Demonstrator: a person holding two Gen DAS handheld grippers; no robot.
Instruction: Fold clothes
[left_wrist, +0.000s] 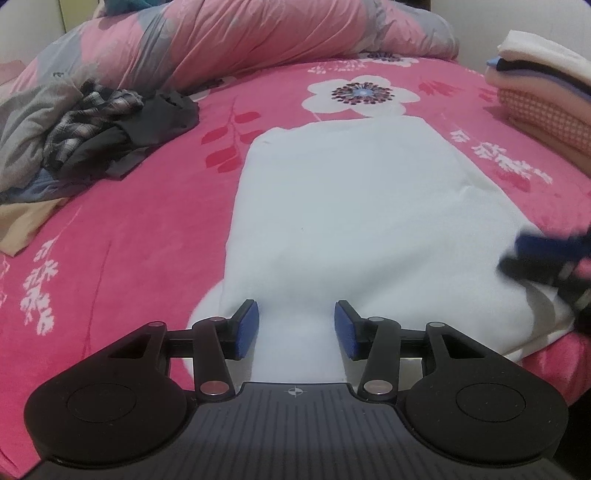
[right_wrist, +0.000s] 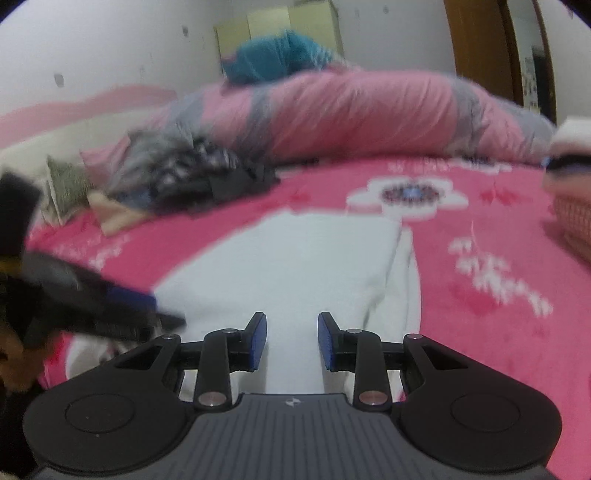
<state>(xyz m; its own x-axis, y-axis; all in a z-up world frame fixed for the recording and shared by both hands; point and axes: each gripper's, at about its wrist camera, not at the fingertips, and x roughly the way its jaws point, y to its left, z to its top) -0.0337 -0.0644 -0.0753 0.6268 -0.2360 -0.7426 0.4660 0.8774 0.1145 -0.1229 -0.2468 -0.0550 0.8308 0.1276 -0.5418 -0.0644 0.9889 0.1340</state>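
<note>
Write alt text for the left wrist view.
A white garment, partly folded, lies flat on a pink flowered bedspread, with the left gripper open over its near edge. Unfolded clothes sit heaped at the left, a folded stack at the right; the right gripper shows blurred at the right edge.

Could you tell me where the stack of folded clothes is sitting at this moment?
The stack of folded clothes sits at the right edge of both wrist views on the pink bedspread, right of the white garment, near the rolled quilt.
</note>
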